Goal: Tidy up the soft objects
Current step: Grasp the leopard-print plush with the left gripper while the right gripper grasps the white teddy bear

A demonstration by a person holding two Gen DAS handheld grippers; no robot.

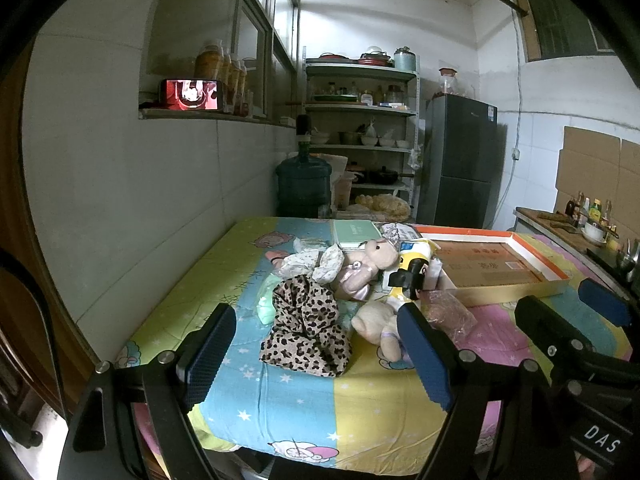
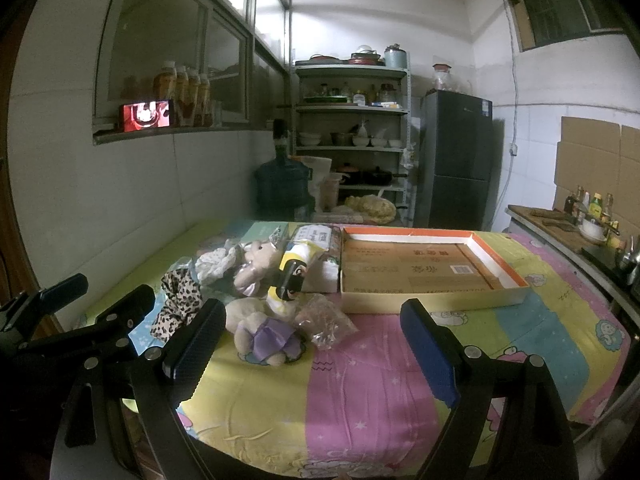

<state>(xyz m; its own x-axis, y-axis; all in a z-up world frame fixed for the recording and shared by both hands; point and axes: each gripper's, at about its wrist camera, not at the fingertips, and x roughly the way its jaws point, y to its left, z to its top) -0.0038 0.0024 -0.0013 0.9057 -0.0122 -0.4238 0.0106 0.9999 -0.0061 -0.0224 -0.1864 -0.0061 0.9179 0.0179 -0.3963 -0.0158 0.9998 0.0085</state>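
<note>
Soft things lie in a pile on the colourful quilt [image 1: 296, 396]: a leopard-print cloth [image 1: 306, 330], a spotted white cloth [image 1: 316, 262], a pink-dressed bear [image 1: 366, 266], a beige bear in a purple skirt [image 2: 264, 330], a yellow and black plush [image 2: 292, 276] and a clear plastic bag [image 2: 326, 320]. A shallow orange-rimmed box [image 2: 424, 268] lies to their right. My left gripper [image 1: 320, 356] is open and empty, just short of the leopard cloth. My right gripper [image 2: 312, 348] is open and empty, in front of the box and the purple-skirted bear.
A green book [image 1: 356, 232] and packets lie behind the pile. A wall runs along the quilt's left side. Beyond stand a water jug [image 1: 304, 184], shelves [image 1: 360, 136] and a fridge [image 1: 460, 160]. A counter with bottles [image 2: 584, 212] is at the right.
</note>
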